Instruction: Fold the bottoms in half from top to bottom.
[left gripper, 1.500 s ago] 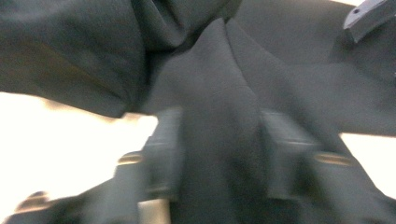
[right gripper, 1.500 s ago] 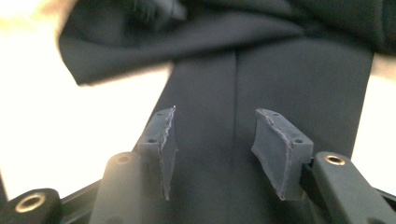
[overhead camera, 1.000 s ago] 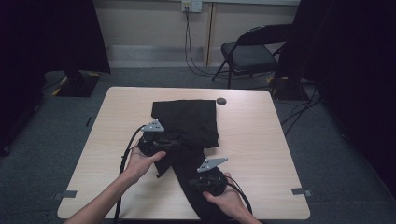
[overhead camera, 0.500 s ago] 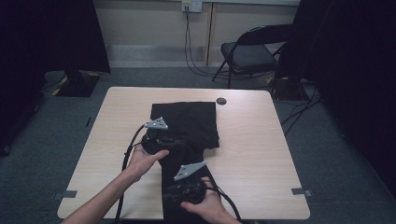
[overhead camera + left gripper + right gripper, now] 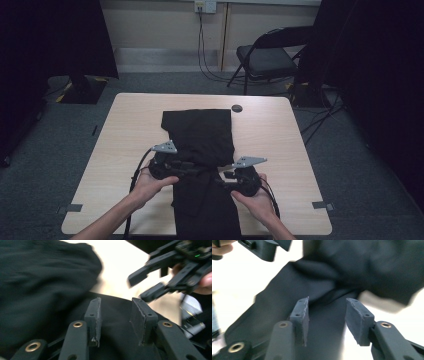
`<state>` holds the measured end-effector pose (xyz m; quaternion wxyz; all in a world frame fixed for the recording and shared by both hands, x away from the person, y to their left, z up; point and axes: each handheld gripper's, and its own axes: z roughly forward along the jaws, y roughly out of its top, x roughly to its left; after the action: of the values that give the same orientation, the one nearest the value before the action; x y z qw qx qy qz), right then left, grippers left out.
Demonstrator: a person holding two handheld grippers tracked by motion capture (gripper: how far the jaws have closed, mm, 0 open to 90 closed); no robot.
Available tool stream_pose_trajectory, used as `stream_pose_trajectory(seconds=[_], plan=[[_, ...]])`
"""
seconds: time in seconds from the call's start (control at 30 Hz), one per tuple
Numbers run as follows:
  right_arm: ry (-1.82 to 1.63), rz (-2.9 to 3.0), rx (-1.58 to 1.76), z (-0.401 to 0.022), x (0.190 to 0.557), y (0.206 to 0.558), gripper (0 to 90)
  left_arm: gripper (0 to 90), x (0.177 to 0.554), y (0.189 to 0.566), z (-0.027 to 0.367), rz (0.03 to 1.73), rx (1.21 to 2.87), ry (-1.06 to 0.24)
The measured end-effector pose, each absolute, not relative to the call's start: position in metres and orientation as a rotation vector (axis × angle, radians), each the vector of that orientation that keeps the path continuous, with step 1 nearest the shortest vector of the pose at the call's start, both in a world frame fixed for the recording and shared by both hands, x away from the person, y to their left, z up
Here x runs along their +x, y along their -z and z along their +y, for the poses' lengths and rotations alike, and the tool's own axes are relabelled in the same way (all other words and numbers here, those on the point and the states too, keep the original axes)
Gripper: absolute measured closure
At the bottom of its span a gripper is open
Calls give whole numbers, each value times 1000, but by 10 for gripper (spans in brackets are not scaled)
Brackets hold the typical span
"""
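- Grey carpet surrounds a light wooden table [image 5: 125, 150] in the high view, with a folding chair [image 5: 267, 57] beyond its far right corner and cables trailing from a wall socket [image 5: 205, 6]
- On the table lies a black garment [image 5: 200, 135], its folded upper part near the middle and a narrower strip running down to the near edge; a small dark round disc [image 5: 237, 108] sits on the tabletop just past its far right corner
- Left gripper [image 5: 187, 167] and right gripper [image 5: 217, 177] face each other over the garment's narrow part, each held in a hand; from here I cannot tell how wide their tongs stand
- Left gripper view: the left gripper [image 5: 115, 315] has its pads parted with a clear gap, nothing between them, black garment [image 5: 45, 285] beneath and bunched at left; the right gripper [image 5: 147, 283] shows blurred at upper right, tongs apart
- Right gripper view: the right gripper [image 5: 327, 313] stands wide, pads empty, over the garment [image 5: 352, 265]; pale table [image 5: 242, 285] shows at left
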<state>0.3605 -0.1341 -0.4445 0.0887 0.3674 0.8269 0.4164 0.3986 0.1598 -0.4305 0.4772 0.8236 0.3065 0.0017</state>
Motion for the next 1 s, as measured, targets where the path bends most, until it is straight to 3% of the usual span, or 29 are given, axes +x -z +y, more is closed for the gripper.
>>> stream_pose_trajectory(seconds=[0.03, 0.13, 0.23, 0.37, 0.5, 0.53, 0.57, 0.67, 0.73, 0.8, 0.87, 1.0], plan=[[-1239, 2461, 1093, -134, 360, 445, 480, 623, 399, 430, 160, 749, 2012, -4], [-1258, 2384, 1174, -145, 394, 437, 316, 563, 424, 435, 182, 857, 1957, -127], [-1260, 2362, 1191, -149, 423, 434, 288, 437, 447, 447, 192, 957, 1962, -158], [-1280, 2354, 1203, -139, 460, 436, 277, 366, 469, 461, 190, 994, 1985, -139], [-1173, 2391, 1228, -121, 487, 453, 277, 351, 480, 474, 181, 1001, 2009, -124], [-1163, 2410, 1254, -116, 493, 461, 277, 390, 480, 476, 177, 993, 2036, -162], [-1160, 2413, 1265, -114, 496, 466, 288, 497, 480, 478, 175, 986, 2068, -191], [-1130, 2447, 1300, -108, 500, 480, 433, 634, 485, 481, 168, 993, 2127, -230], [-1118, 2408, 1304, -106, 501, 480, 593, 670, 491, 479, 160, 991, 2146, -303], [-1109, 2367, 1311, -106, 504, 476, 680, 708, 498, 473, 155, 964, 2120, -385], [-1129, 2319, 1341, -109, 507, 469, 724, 732, 506, 466, 152, 1012, 2025, -344], [-1219, 2276, 1327, -119, 504, 446, 742, 742, 501, 438, 156, 904, 1974, -354]])
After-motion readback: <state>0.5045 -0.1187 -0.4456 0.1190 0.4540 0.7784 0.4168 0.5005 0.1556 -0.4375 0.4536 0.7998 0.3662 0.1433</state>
